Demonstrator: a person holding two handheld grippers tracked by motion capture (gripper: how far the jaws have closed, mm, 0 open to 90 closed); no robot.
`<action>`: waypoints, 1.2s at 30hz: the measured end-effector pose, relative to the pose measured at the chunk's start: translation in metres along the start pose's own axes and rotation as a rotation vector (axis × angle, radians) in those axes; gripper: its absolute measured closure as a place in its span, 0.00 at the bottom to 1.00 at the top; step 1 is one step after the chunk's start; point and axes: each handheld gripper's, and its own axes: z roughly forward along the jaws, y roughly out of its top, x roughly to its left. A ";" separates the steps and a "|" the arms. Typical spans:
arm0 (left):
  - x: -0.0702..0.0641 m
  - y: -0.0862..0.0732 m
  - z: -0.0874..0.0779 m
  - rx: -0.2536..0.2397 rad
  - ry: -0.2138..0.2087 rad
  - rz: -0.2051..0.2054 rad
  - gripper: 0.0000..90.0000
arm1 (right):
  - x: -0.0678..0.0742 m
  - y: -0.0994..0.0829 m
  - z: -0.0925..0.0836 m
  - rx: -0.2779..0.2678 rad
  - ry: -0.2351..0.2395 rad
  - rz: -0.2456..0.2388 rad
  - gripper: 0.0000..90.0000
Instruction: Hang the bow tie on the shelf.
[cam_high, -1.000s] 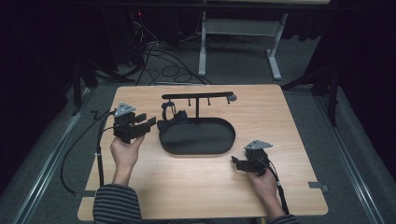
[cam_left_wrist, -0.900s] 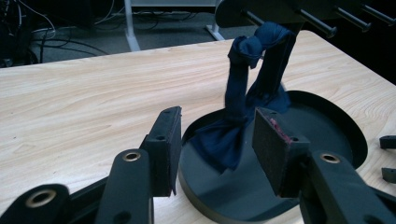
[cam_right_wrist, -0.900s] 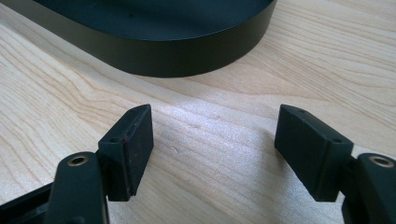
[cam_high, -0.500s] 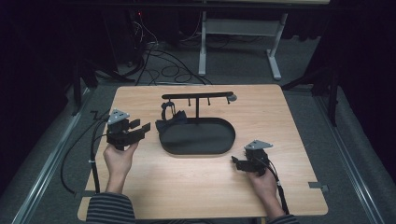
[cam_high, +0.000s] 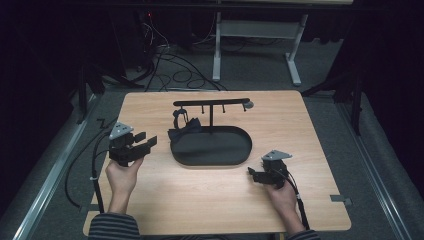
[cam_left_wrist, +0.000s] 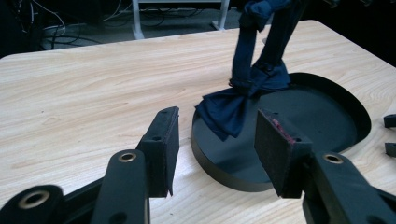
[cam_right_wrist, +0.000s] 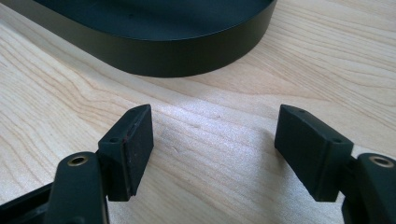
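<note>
High view, left hand: the left hand enters from the bottom edge, forearm near upright in frame, wrist straight; it carries the left gripper at the table's left side, jaws pointed right toward the stand.
High view, right hand: the right hand rests low on the table at the right, holding the right gripper with jaws pointed left, near the tray's right end.
High view, task item: a dark bow tie hangs from the left part of the stand's crossbar, its bow lying on the left end of the black oval tray.
Left gripper view, jaws: apart, nothing between the pads; they have just been opening a little further.
Left gripper view, item: bow tie ahead of the jaws, draped over the tray rim, not touched.
Right gripper view, jaws: spread wide, empty, bare table between them; the tray wall stands ahead, apart from the pads.
</note>
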 end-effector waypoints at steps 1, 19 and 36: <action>-0.001 -0.001 -0.001 0.000 -0.004 0.001 0.56 | 0.000 0.000 0.000 0.000 0.000 0.000 0.33; -0.012 -0.016 -0.004 0.020 -0.033 0.013 0.54 | 0.000 0.000 0.000 0.000 0.000 -0.001 0.33; -0.021 -0.026 -0.008 0.040 -0.049 0.033 0.54 | 0.000 0.000 0.000 0.000 0.000 -0.001 0.33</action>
